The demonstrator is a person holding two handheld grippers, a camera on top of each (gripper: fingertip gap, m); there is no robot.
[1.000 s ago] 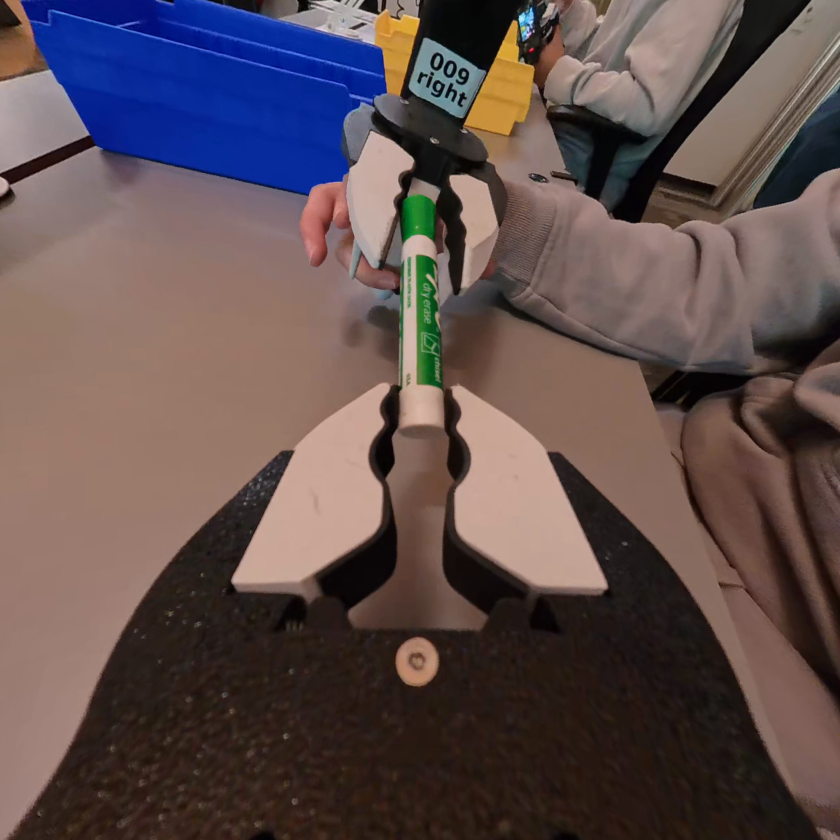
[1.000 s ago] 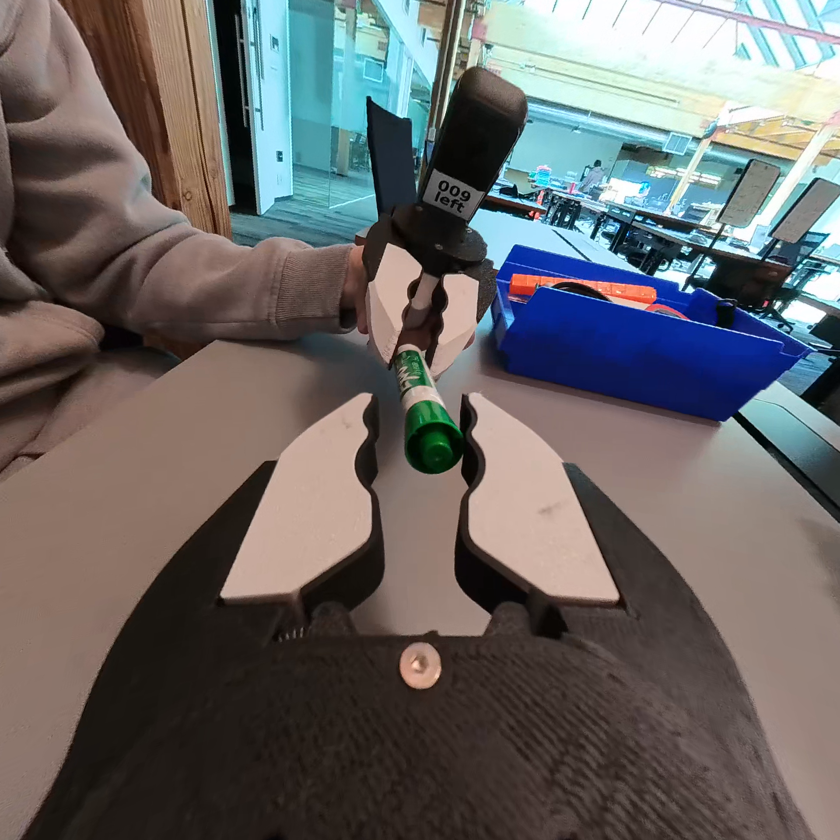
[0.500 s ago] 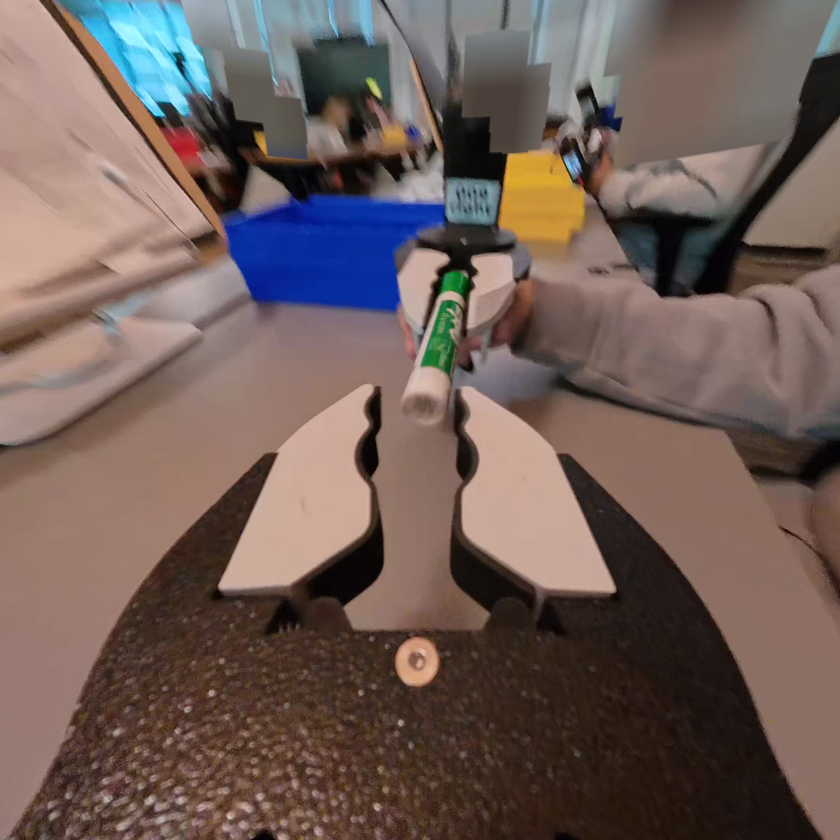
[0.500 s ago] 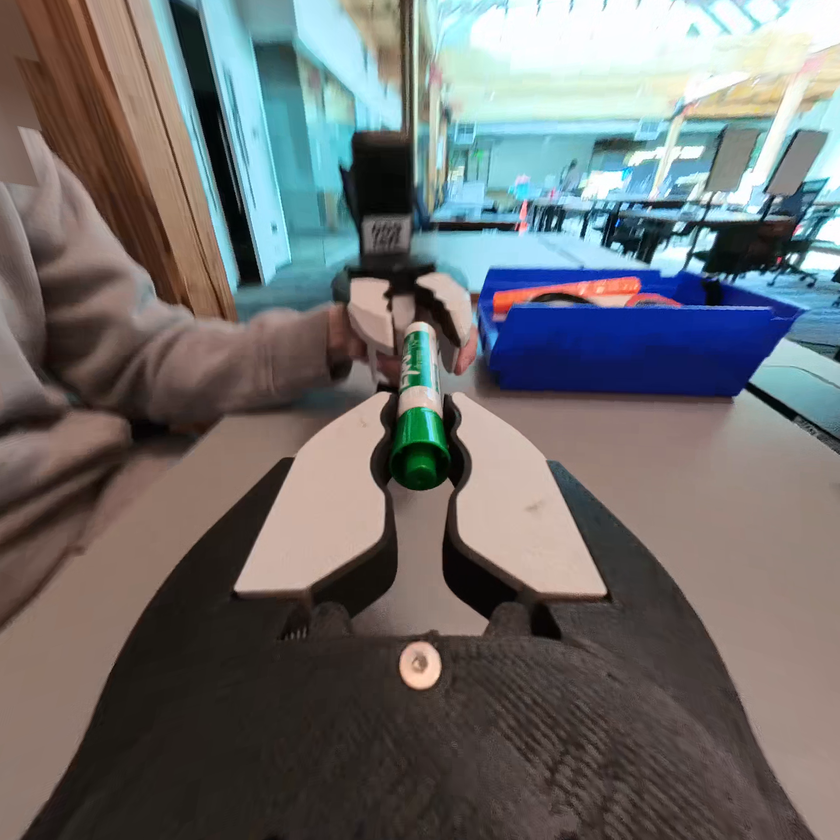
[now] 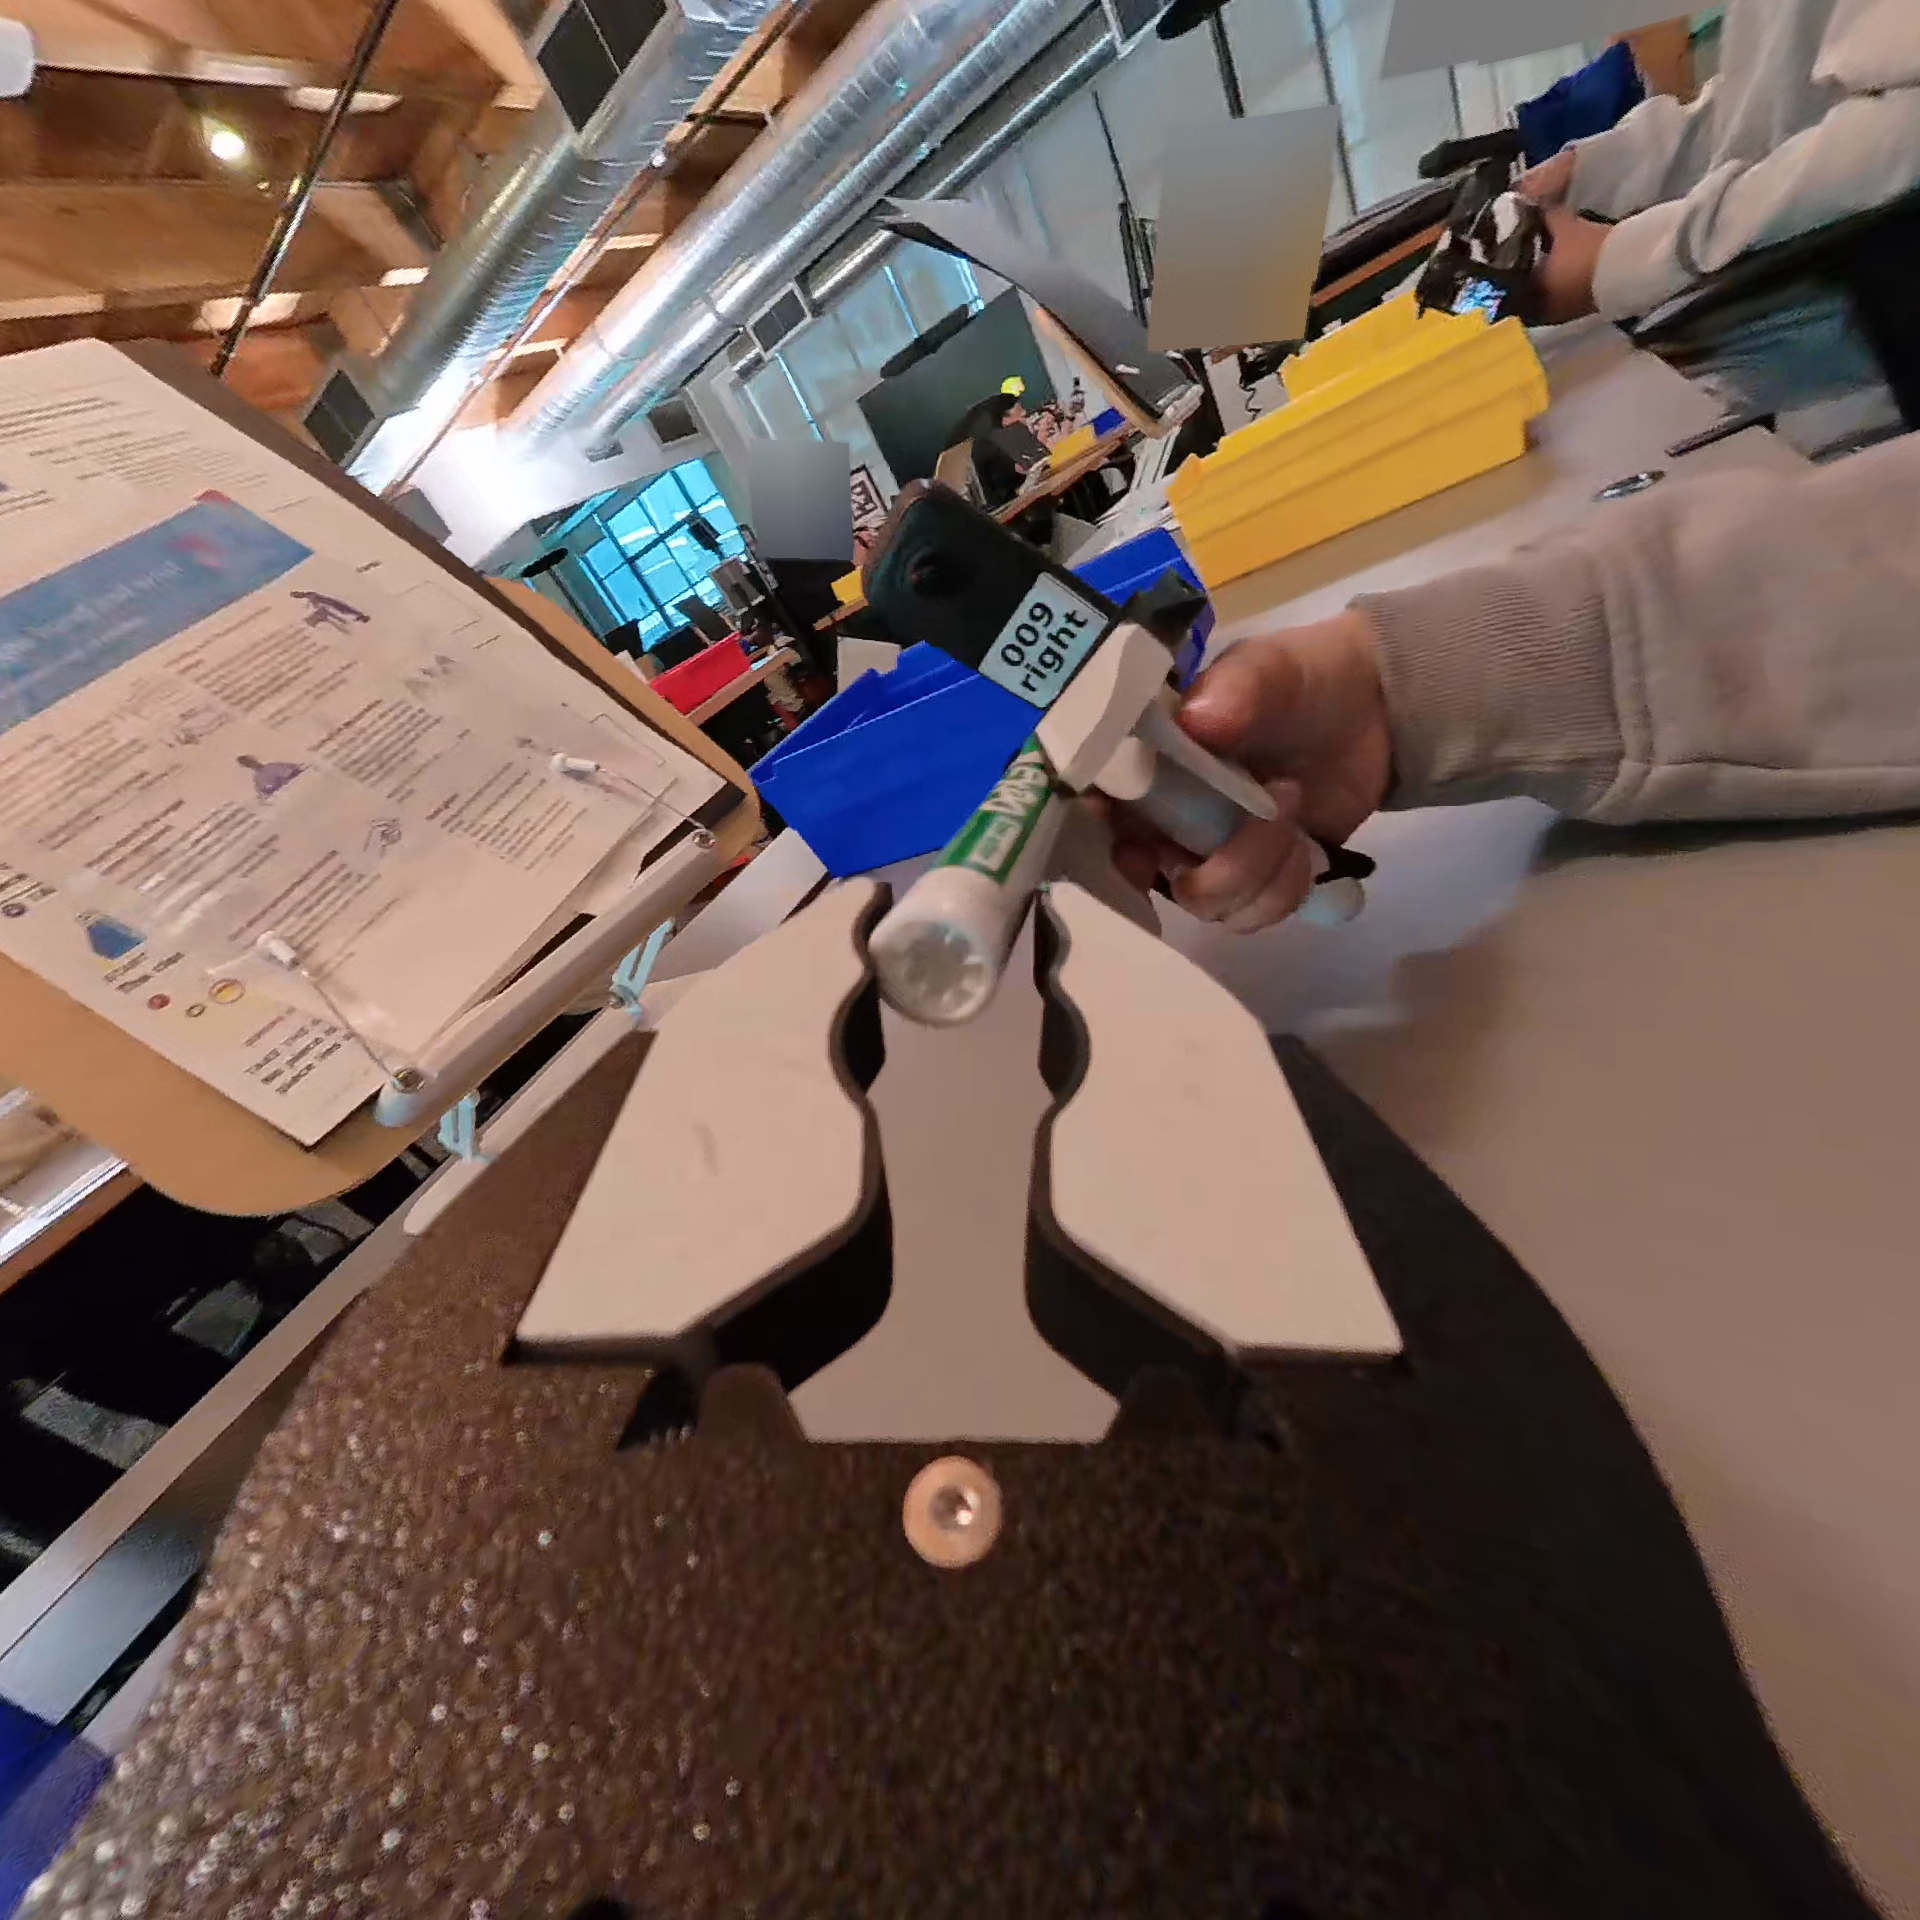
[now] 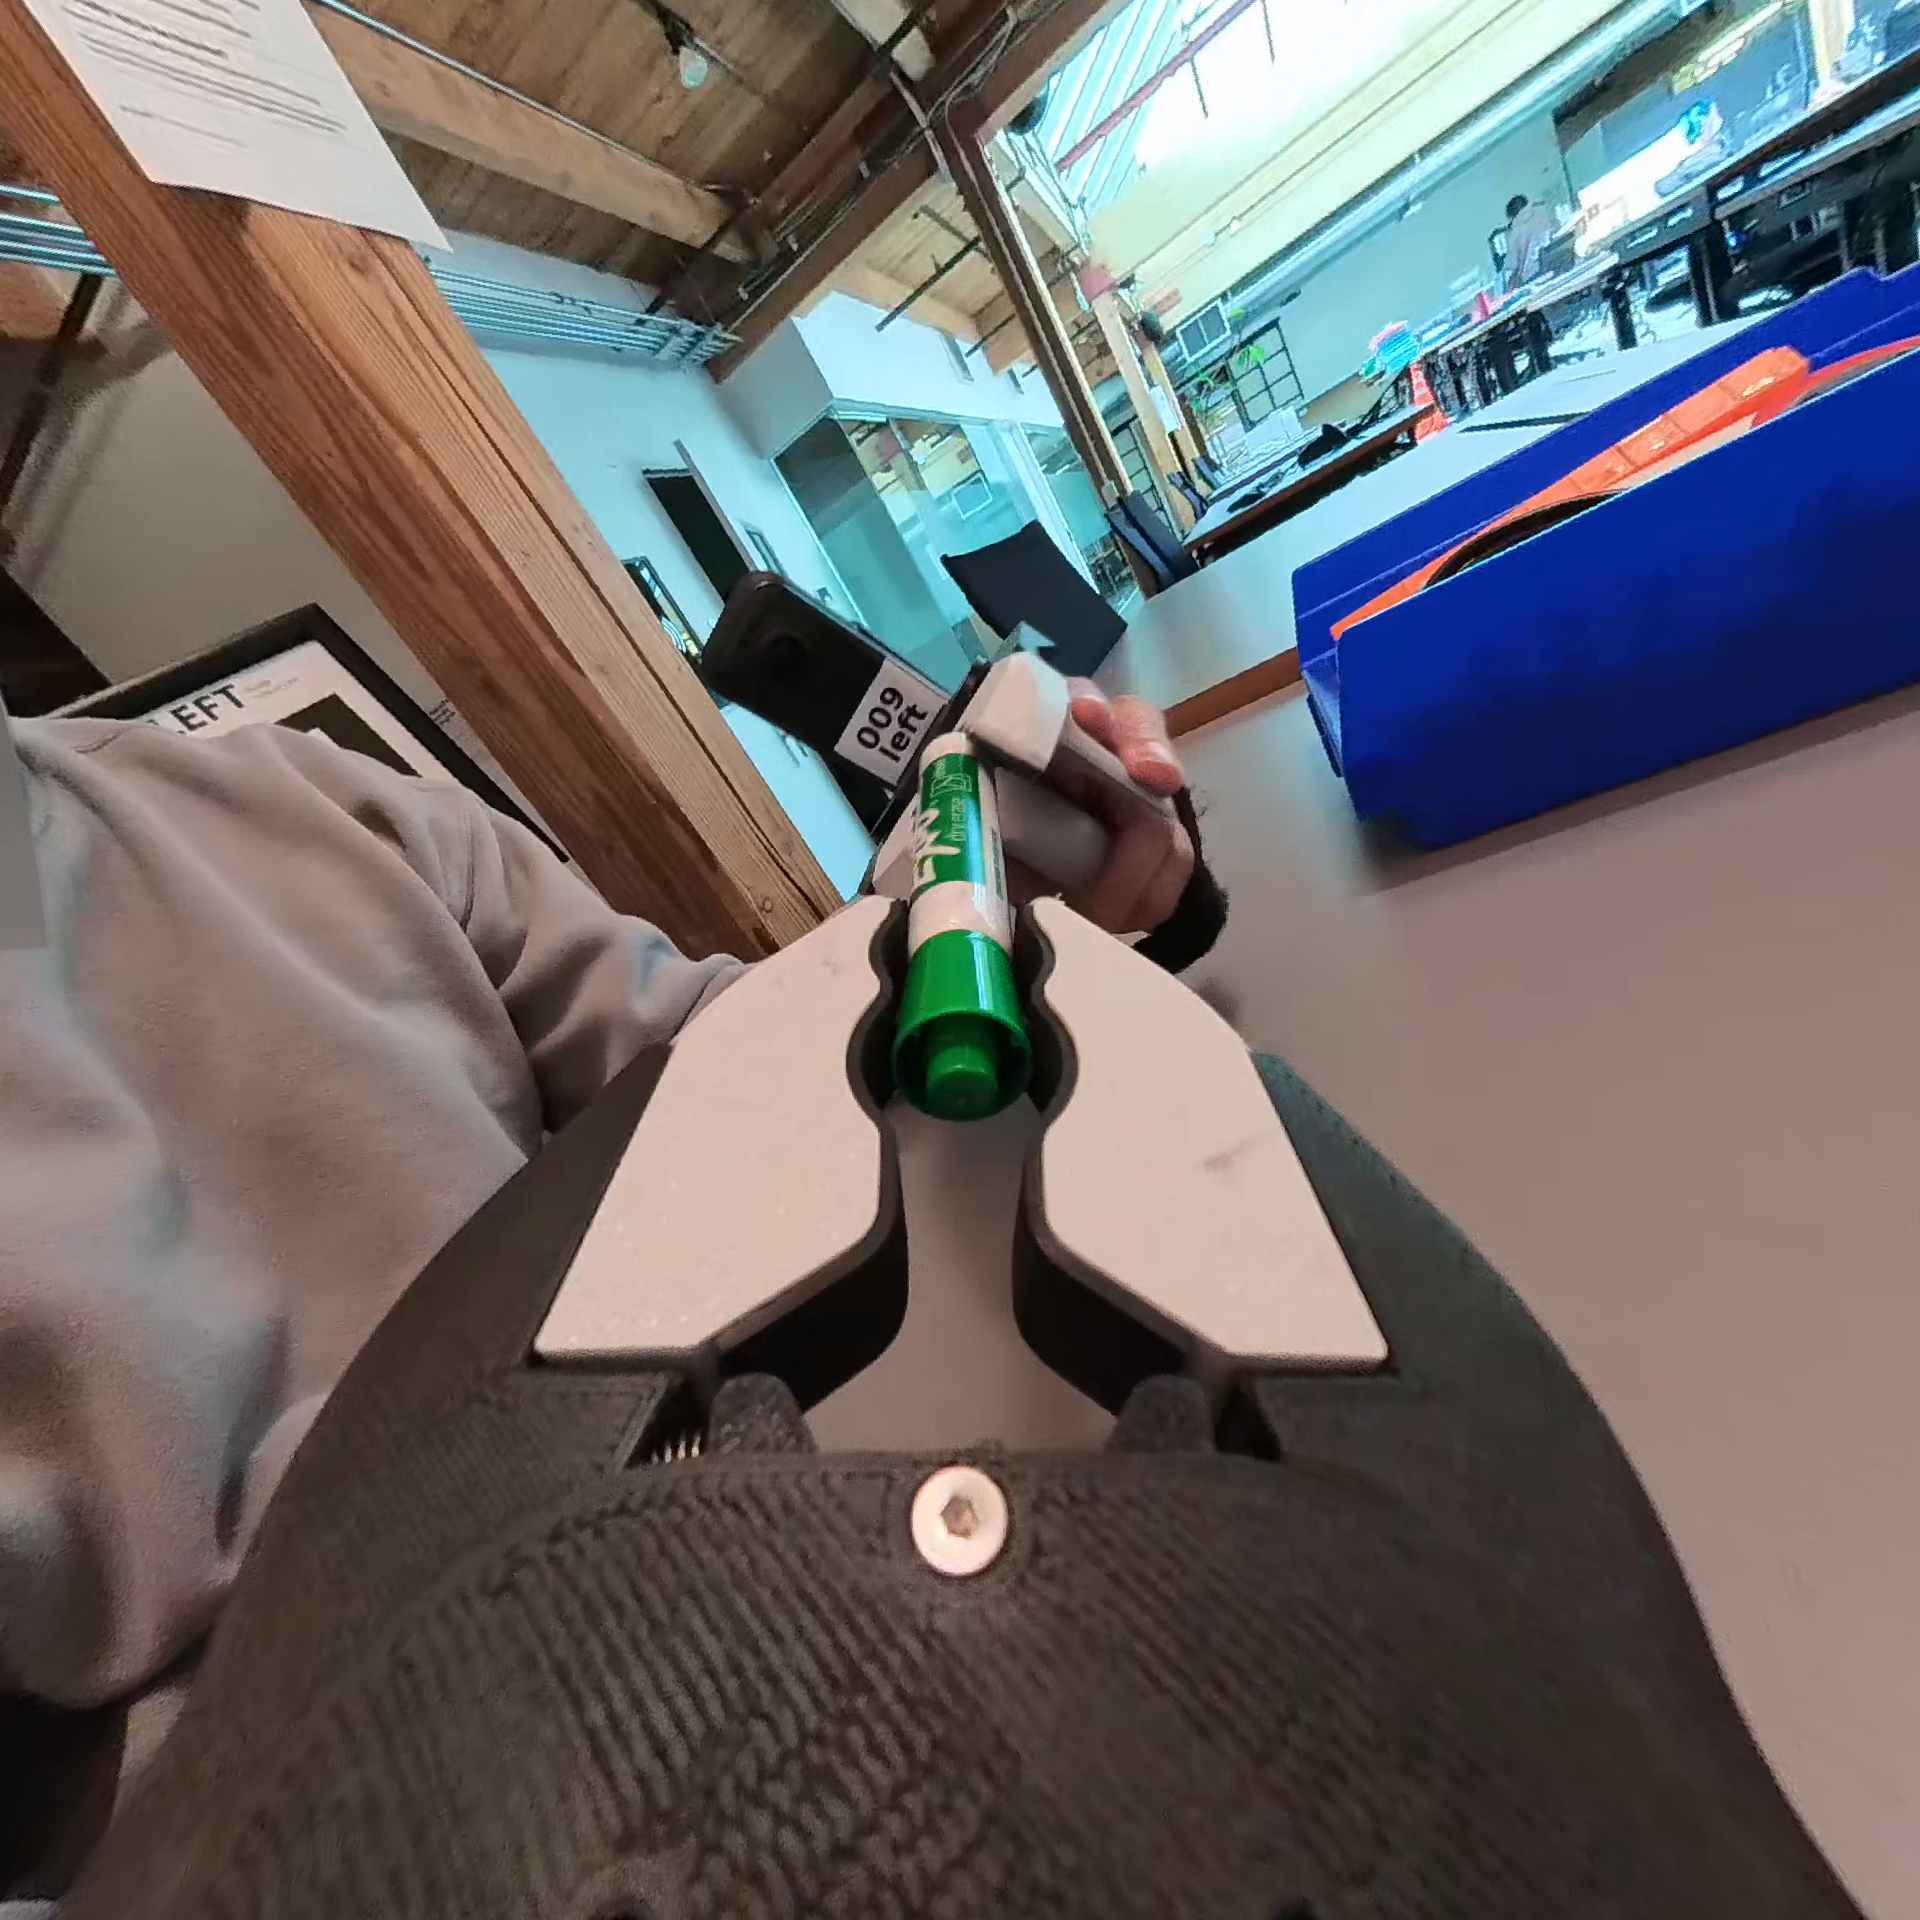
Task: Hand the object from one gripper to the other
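A green and white dry-erase marker (image 6: 951, 831) is held in the air between the two grippers. My right gripper (image 6: 961, 920) is shut on its green cap end. In the left wrist view the marker (image 5: 987, 852) points at the camera, and its white end lies between the tips of my left gripper (image 5: 961, 914). The left jaws are slightly apart, with a gap showing beside the marker on the right. The right gripper (image 5: 1081, 748) shows farther off there, in a hand, clamping the marker. The left gripper (image 6: 987, 748) shows at the marker's far end in the right wrist view.
A grey table (image 5: 1558, 1039) lies below. A blue bin (image 5: 894, 758) stands behind the grippers and also shows in the right wrist view (image 6: 1610, 644). A yellow bin (image 5: 1371, 436) stands farther back. A tilted board with printed sheets (image 5: 260, 779) is at the left. A wooden post (image 6: 416, 468) stands behind. Only a small space, under 4 cm, lies between the two pairs of fingers.
One second ago the left gripper held the marker and the right was open. The right has shut on the cap, the left has opened, and both have risen and rolled sideways.
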